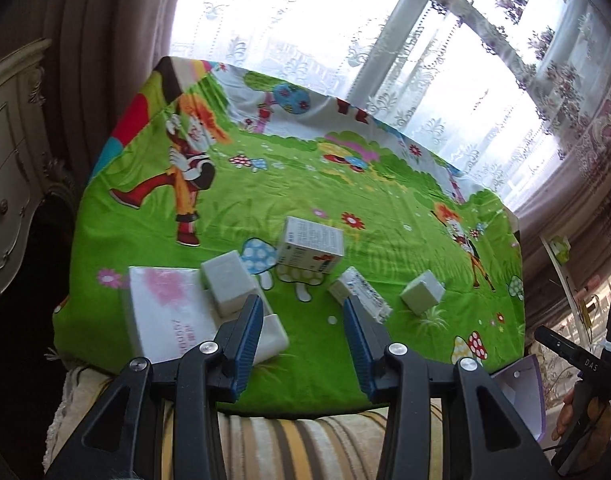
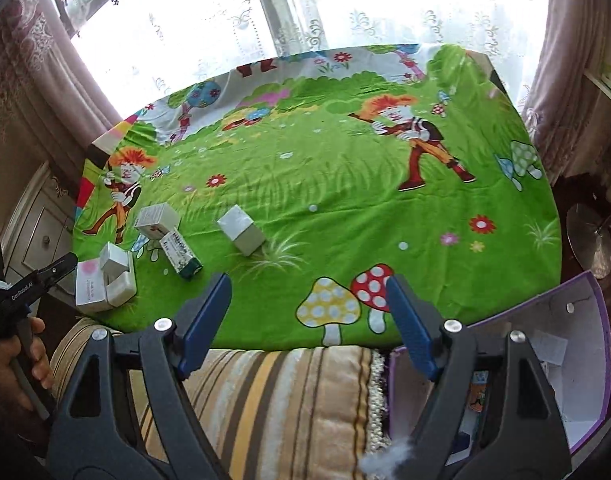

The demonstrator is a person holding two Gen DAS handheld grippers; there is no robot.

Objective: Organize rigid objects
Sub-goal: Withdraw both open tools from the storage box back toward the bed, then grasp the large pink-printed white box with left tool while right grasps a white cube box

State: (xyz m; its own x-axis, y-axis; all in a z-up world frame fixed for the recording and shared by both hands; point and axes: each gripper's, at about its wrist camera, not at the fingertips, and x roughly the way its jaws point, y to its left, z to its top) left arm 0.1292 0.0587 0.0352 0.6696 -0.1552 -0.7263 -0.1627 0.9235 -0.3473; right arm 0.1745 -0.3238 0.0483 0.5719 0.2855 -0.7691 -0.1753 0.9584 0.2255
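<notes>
A surface (image 1: 265,200) under a bright green cartoon cloth (image 2: 345,184) carries a cluster of boxes. The landmark is the printed carton (image 1: 310,246) standing near the cloth's middle-left. Just beside it toward the near edge lies a long narrow box (image 1: 361,294); further right sits a small white cube (image 1: 422,292). To the carton's left a white block (image 1: 227,286) rests on a flat white box with a pink mark (image 1: 165,312). The left gripper (image 1: 303,316) hangs above the near edge, jaws partly apart and empty. The right gripper (image 2: 309,320) is spread wide, also empty, beside an open purple box (image 2: 577,340) off the surface's corner.
</notes>
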